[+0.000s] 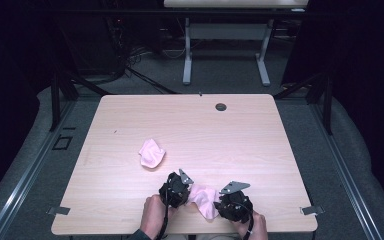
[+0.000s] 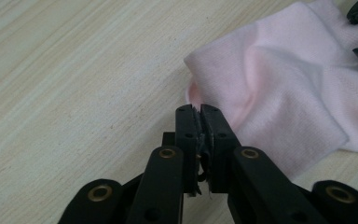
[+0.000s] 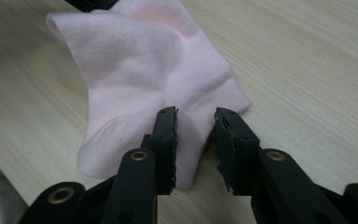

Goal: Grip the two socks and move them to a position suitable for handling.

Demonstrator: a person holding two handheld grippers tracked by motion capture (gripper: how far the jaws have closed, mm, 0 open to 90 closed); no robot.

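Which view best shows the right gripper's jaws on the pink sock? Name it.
The right gripper view: the right gripper has its jaws apart, straddling the pink sock's edge. The high view shows that gripper from above, jaws hidden. The left gripper view catches a dark bit of it at the top right corner.

On a pale wooden table [image 1: 130, 200], a pink sock [image 1: 204, 199] lies partly covered in the high view by the left gripper [image 1: 176, 190] and the right gripper [image 1: 234, 204]. The person's hands [image 1: 152, 215] are cut off by the bottom edge. In the left gripper view the sock [image 2: 284, 93] runs off the right edge, and whether cloth sits between the closed jaws cannot be told. A second pink sock [image 1: 151, 153] is too small to show detail.
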